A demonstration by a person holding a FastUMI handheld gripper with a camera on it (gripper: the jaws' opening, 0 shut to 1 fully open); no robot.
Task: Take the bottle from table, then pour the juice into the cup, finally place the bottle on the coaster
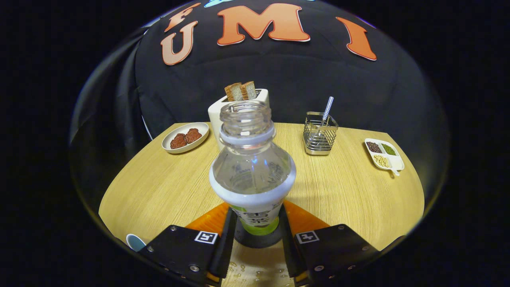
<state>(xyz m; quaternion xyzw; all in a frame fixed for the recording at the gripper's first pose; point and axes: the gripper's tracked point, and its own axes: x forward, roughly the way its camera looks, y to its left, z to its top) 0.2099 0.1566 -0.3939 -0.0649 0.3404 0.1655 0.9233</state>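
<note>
From the gripper view, the clear plastic bottle (pixel 252 167), uncapped with a white-and-green label, stands upright on a dark round coaster (pixel 258 240), and the gripper (pixel 255 227) has both fingers pressed against the bottle's lower body, clenched around it. Judging by the empty-looking bottle, the last step, placing, is in hand; next the fingers should part and draw back without tipping it. Counted around the bottle: one white toaster (pixel 217 113) behind it with two toast slices (pixel 240 91), one plate (pixel 185 137) beside that with two brown pieces, one wire basket (pixel 320 139), one sectioned dish (pixel 385 154), one cup rim (pixel 135 242) near the fingers, water drops on the wooden table (pixel 159 187).
</note>
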